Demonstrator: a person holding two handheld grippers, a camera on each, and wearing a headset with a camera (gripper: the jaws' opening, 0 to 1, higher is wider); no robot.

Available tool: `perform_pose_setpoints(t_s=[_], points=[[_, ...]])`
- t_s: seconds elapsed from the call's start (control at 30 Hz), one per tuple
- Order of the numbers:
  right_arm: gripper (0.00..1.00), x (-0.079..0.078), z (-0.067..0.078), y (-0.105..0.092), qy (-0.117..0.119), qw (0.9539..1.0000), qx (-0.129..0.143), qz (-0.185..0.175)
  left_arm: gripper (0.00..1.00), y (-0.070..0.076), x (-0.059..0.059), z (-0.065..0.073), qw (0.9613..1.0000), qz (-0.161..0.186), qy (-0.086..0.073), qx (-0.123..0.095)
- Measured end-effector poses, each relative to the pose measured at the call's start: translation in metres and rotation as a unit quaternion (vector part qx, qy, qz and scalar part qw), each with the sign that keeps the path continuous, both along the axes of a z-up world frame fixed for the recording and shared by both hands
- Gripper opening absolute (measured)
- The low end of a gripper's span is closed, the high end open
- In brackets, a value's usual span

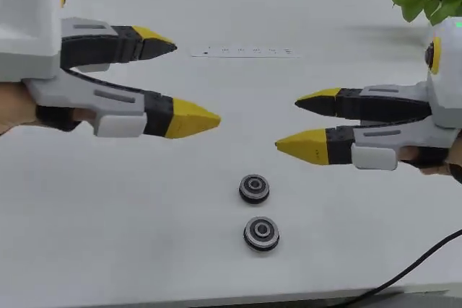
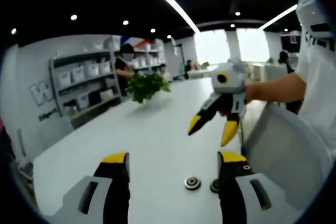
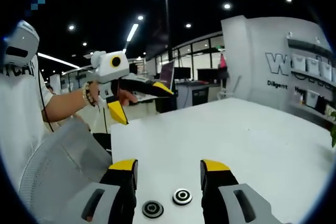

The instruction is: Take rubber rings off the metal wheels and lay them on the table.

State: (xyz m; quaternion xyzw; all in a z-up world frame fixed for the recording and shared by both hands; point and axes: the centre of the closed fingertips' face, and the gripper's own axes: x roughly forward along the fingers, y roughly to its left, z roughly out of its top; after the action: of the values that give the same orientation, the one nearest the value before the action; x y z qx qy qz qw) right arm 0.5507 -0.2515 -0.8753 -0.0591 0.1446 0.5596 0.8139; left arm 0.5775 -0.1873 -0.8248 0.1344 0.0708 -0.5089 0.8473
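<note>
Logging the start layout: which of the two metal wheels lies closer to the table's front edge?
The near wheel, lowest in the head view; the far wheel lies just beyond it, apart.

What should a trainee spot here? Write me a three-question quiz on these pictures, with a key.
1. True or false: the left gripper is shut on a wheel.
2. How many wheels lie on the table? A) one B) two C) four
3. Fill in: the jaws of the right gripper stand ___.

Key:
1. False. It is open and holds nothing, above the table.
2. B. The two lie close together but apart.
3. Open.
</note>
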Motion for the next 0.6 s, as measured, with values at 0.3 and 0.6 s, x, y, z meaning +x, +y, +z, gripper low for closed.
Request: perform_pose_setpoints(t_s=[0.3,0.6], points=[[0.39,-0.003,-0.036,-0.005,0.024,0.9992,-0.03,0.011,0.59,-0.029,-0.005,-0.036,0.9993,-0.034,0.009,-0.015],[0.31,-0.013,-0.075,-0.011,0.064,0.9949,-0.073,0.026,0.52,-0.044,-0.019,-0.078,0.9969,-0.054,0.057,-0.002]])
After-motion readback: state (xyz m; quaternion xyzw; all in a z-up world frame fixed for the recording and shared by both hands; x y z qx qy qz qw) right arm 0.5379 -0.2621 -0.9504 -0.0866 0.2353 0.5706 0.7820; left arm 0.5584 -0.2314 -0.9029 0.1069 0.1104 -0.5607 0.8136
